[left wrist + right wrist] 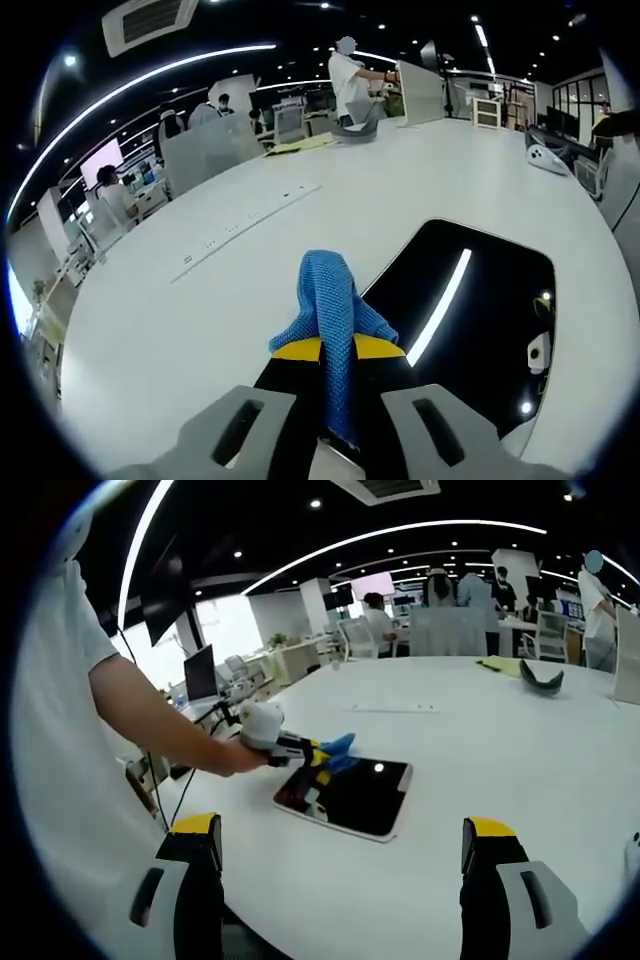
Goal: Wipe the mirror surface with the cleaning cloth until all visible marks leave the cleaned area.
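My left gripper (338,400) has its fingers clamped on the blue cleaning cloth (330,310), just at the mirror's (480,320) near edge on the white table (230,300); my right gripper (340,870) hovers with fingers wide apart; people stand beyond

Open-plan office, large white table (300,230), black ceiling with light strips (400,535), distant desks, monitors

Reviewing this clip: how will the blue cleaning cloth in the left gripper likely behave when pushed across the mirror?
The blue cleaning cloth is probably floppy: it bunches and folds between the left gripper jaws. Its knit-looking weave suggests it is light and grippy. On the glossy mirror it may crumple rather than slide flat.
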Action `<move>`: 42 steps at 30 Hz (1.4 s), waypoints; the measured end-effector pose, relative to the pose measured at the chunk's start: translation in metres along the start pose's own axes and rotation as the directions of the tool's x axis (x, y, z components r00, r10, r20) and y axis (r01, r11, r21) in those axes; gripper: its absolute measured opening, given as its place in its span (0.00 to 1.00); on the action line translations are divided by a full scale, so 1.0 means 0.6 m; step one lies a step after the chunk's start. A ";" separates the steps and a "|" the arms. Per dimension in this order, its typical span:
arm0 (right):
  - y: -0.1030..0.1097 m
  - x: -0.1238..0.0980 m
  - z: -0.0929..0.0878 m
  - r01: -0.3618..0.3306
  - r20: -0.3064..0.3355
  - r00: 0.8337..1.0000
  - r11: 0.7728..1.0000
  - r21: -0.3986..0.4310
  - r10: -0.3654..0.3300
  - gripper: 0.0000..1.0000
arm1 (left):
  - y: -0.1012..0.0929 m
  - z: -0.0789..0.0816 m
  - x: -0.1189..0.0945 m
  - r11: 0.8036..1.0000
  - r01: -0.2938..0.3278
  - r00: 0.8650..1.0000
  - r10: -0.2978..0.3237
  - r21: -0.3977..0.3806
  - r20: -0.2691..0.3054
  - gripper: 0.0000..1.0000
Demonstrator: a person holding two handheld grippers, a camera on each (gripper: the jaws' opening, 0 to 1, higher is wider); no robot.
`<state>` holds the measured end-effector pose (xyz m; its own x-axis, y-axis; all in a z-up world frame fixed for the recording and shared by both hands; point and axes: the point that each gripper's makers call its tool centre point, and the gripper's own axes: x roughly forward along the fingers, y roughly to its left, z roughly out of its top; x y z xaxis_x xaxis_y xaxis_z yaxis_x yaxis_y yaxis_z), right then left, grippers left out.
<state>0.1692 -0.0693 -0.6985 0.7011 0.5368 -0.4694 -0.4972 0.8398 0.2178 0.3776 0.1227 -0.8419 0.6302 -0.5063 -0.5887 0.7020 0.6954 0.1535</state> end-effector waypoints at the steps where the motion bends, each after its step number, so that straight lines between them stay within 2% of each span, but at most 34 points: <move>1: 0.001 0.000 0.000 -0.001 0.000 1.000 1.000 0.000 0.001 1.00 | -0.001 -0.001 -0.001 1.000 -0.001 1.000 0.001 0.001 0.000 0.07; 17: 0.007 0.004 0.004 -0.009 0.000 1.000 1.000 -0.014 0.009 1.00 | -0.009 -0.009 -0.015 1.000 -0.007 1.000 0.007 -0.004 0.004 0.07; 42: 0.020 0.001 0.010 -0.041 0.018 0.999 0.999 -0.029 0.041 1.00 | -0.037 -0.037 -0.059 1.000 -0.016 1.000 0.016 -0.011 -0.008 0.07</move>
<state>0.1666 -0.0583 -0.6912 0.6891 0.5723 -0.4447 -0.5399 0.8146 0.2117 0.3320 0.1365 -0.8420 0.6388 -0.4912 -0.5922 0.6881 0.7091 0.1541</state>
